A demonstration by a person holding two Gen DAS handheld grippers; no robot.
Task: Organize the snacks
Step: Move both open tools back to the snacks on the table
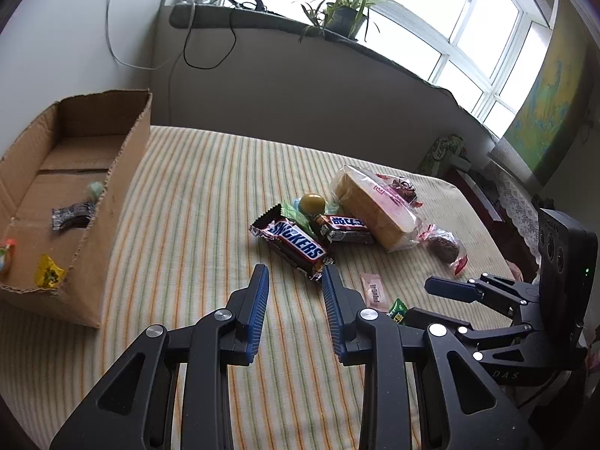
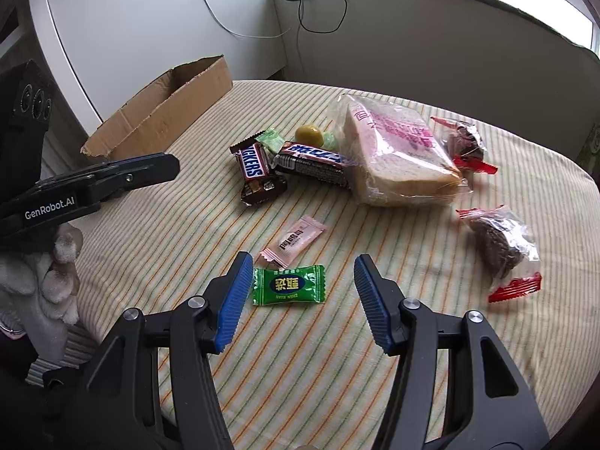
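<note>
A pile of snacks lies on the striped tablecloth: a Snickers bar, a second chocolate bar, bagged bread and a yellow ball. My left gripper hovers just short of the Snickers bar, its jaws a little apart with nothing between them. My right gripper stands open over a green candy, which lies between the fingers, nearer the left one and untouched. A pink sachet lies just beyond it.
An open cardboard box stands at the left with several wrapped candies inside, among them a dark one and a yellow one. Two wrapped brown pastries lie to the right. A gloved hand shows at the left edge.
</note>
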